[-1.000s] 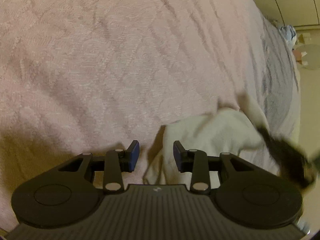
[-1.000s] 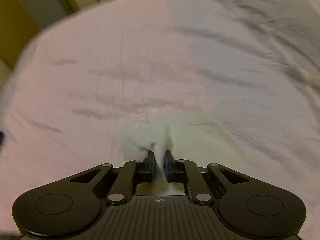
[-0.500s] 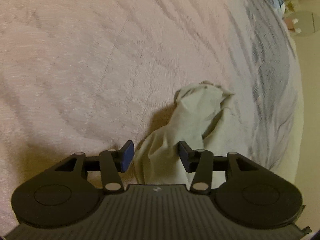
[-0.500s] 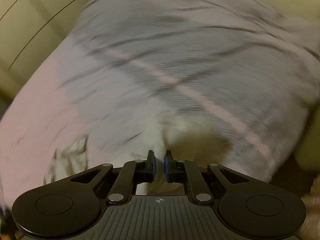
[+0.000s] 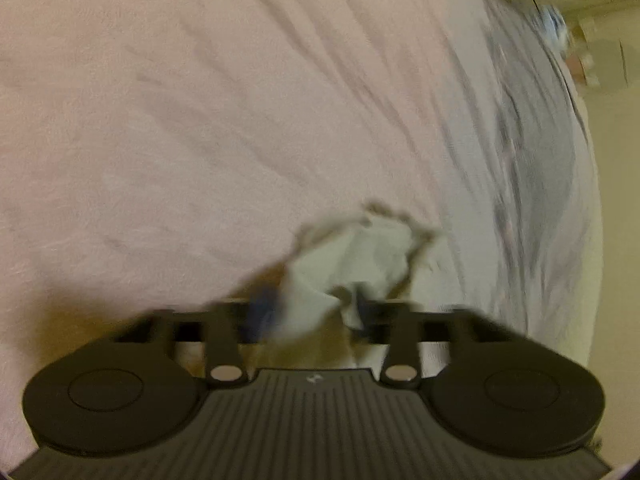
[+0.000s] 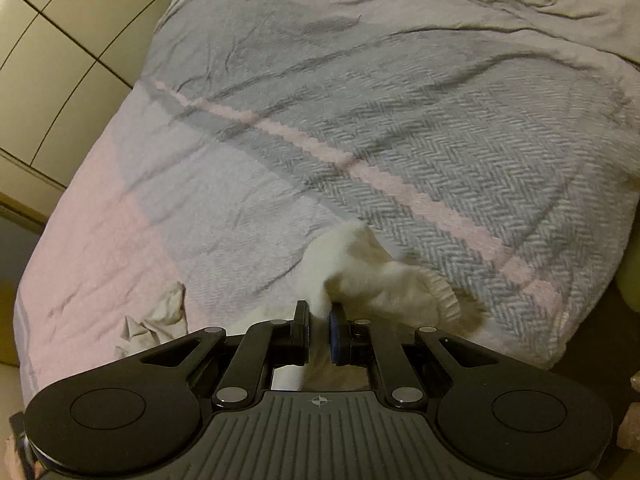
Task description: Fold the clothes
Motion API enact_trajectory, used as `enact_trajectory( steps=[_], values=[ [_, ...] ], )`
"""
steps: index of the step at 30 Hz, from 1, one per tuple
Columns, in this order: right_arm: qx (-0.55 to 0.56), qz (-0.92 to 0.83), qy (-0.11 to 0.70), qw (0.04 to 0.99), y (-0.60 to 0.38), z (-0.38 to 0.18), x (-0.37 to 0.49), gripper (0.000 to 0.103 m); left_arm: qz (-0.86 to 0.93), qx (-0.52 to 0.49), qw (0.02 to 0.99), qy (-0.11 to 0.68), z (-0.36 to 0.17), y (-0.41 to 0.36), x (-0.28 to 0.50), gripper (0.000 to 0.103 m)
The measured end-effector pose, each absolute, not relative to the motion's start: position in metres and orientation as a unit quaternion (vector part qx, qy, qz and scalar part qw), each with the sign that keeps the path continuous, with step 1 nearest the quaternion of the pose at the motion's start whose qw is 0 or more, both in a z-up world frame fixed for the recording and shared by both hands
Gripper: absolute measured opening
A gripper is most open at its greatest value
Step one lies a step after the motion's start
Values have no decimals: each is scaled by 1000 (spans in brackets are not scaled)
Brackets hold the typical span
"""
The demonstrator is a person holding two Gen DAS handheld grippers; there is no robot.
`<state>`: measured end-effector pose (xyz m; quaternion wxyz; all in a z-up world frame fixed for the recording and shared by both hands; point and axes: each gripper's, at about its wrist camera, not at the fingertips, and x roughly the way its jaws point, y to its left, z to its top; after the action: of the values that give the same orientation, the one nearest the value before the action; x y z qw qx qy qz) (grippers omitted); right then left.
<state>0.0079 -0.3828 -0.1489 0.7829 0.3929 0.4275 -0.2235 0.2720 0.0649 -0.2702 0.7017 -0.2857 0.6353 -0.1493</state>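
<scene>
My left gripper (image 5: 310, 312) had just closed on a cloth (image 5: 360, 252); my right gripper (image 6: 319, 332) clenched a sock (image 6: 376, 276) above the bed (image 6: 400, 120).

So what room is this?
Probably a bedroom. A wide bed with a pink and grey blanket fills the view, pale wardrobe doors stand beside it, and white socks lie on top.

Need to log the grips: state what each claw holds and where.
Right claw: white sock, pinched at a bunched fold. Left claw: jaws just closing on a pale crumpled cloth, at its near end.
</scene>
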Motion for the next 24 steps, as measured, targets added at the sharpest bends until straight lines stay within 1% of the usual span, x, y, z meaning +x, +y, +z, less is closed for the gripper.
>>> enact_trajectory(
  steps=[2,4,5,8,10,14,17,19,21,24],
  values=[
    [400,-220,429,780,-386,-148,17,8,-160,-281,692,646,-269,56,277,1],
    [421,-204,413,781,-389,-140,33,8,-164,-264,712,629,-249,58,288,1],
    [431,-196,405,782,-391,-136,42,8,-160,-254,729,615,-236,64,298,1],
    [444,-159,358,806,-395,-109,90,8,-143,-275,768,561,-185,98,341,1],
    [439,-128,323,828,-394,-83,131,8,-131,-274,804,511,-140,113,377,1],
    [433,-49,225,871,-381,-9,212,7,-121,-274,870,392,-21,158,427,1],
    [412,11,145,899,-361,58,258,7,-125,-272,904,306,64,178,439,1],
    [394,41,89,914,-345,99,269,7,-122,-258,925,251,116,187,438,1],
    [376,67,35,924,-330,136,273,7,-125,-262,934,208,151,196,425,1],
    [367,71,-10,927,-317,152,258,7,-124,-261,944,160,174,203,392,1]
  ],
)
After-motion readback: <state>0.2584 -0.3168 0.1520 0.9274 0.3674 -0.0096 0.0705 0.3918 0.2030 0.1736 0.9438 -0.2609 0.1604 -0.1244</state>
